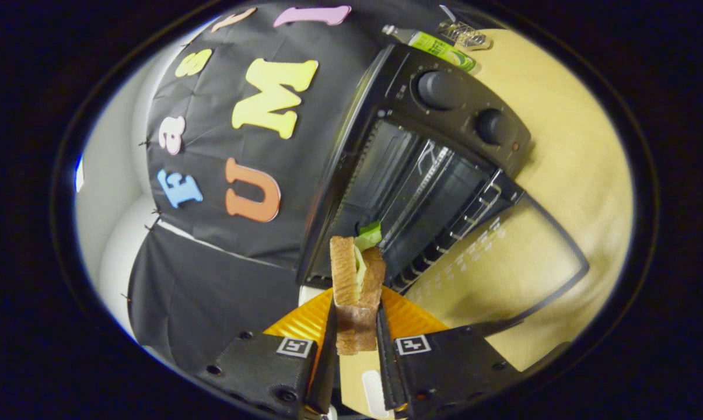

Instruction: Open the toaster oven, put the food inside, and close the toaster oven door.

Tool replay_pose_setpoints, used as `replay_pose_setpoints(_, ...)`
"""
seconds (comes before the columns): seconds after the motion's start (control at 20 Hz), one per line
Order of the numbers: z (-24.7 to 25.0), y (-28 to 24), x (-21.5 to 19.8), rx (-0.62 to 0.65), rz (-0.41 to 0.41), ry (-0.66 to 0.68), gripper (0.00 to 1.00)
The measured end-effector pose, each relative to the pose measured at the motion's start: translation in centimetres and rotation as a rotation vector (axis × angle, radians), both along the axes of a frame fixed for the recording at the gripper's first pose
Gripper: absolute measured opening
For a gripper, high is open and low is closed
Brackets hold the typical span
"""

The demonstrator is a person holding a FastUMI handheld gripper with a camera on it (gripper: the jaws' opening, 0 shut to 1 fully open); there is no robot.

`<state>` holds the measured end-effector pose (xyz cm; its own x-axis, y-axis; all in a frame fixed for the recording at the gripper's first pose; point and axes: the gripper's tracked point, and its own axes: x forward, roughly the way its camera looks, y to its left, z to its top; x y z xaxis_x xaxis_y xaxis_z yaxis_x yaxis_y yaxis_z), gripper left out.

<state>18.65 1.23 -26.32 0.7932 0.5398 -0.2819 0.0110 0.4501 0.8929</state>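
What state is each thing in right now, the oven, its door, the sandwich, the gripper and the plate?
toaster oven: open, cavity empty.
oven door: folded fully down.
sandwich: held between the fingers, in front of the oven opening.
gripper: shut on the sandwich.
orange plate: beneath the sandwich.

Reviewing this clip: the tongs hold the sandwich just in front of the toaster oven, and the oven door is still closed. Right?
Not quite. In the gripper view the toaster oven door is open, folded down with the rack showing inside. The rest holds: the tongs are shut on the sandwich, just in front of the oven, above an orange plate.
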Motion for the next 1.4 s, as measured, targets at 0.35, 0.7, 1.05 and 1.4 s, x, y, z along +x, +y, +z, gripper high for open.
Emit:
replay_pose_setpoints(0.35, -1.7, 0.4, 7.4, 0.103, -0.109, 0.018, 0.38)
replay_pose_setpoints(0.7, -3.0, 0.6, 10.6, -0.050, -0.161, -0.049, 0.44)
replay_pose_setpoints(1.05, -3.4, -0.4, 10.2, -0.448, -0.107, -0.121, 0.75)
replay_pose_setpoints(1.4, -4.5, -3.0, 9.3, -0.782, -0.066, -0.158, 0.96)
